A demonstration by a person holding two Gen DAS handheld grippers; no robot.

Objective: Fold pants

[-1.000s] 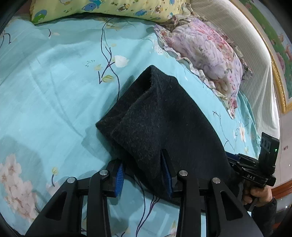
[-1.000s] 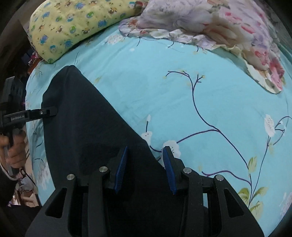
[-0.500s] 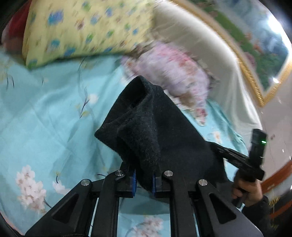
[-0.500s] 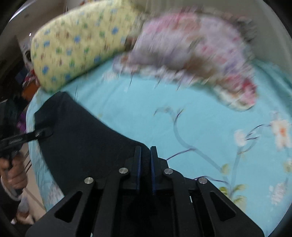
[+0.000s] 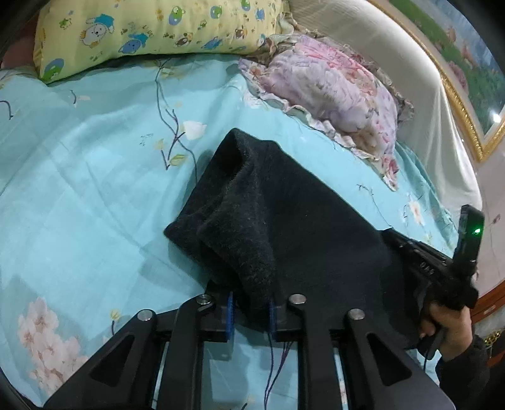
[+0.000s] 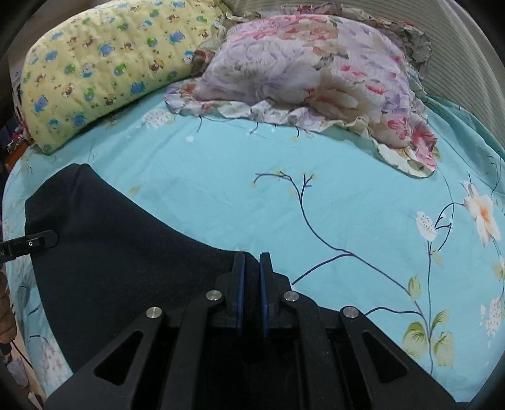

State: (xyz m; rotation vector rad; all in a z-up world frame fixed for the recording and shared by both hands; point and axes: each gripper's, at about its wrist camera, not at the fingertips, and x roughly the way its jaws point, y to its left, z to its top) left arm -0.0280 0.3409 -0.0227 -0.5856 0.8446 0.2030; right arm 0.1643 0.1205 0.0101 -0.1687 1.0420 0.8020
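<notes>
The dark charcoal fleece pants (image 5: 284, 227) lie on the bed's turquoise floral sheet (image 5: 88, 189), spread between the two grippers, with one end bunched into a rounded fold that rises off the sheet in the left wrist view.

Left gripper (image 5: 251, 315): its blue-padded fingers (image 5: 229, 312) stand at a narrow gap and pinch a hanging edge of the pants between them.

Right gripper (image 6: 251, 293): its fingers (image 6: 240, 290) are drawn almost together, with a thin edge of the dark cloth (image 6: 120, 261) clamped between the pads. In the left wrist view the right gripper (image 5: 423, 261) sits at the far right edge of the pants, gripped by the person's right hand (image 5: 448, 328).

In the right wrist view the pants extend leftward across the sheet (image 6: 315, 205) to the left gripper's tip (image 6: 34, 244), which touches the cloth.

A yellow cartoon-print pillow (image 5: 151, 28) and a pink-and-lilac floral ruffled pillow (image 5: 331, 88) lie at the head of the bed, apart from the pants.
</notes>
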